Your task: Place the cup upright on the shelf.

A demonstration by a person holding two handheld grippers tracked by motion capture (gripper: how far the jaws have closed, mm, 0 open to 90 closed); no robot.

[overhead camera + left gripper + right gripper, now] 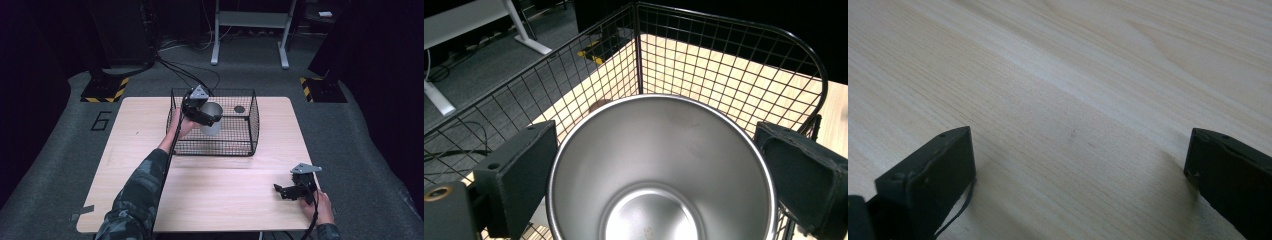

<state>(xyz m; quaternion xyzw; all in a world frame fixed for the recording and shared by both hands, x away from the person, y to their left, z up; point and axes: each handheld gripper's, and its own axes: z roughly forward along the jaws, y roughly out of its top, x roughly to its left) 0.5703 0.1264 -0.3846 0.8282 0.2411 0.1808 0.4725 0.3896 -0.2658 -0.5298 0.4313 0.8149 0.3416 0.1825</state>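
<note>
Your left gripper [212, 119] straddles the steel cup [659, 170] inside the wire basket [254, 120], jaws spread beside its rim, so squeeze next, while your right gripper [285, 190] rests open outside the basket.

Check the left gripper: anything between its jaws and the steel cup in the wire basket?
Nothing visible. The left gripper has one jaw on each side of the steel cup, inside the wire basket. Whether the pads touch its rim I cannot tell.
</note>
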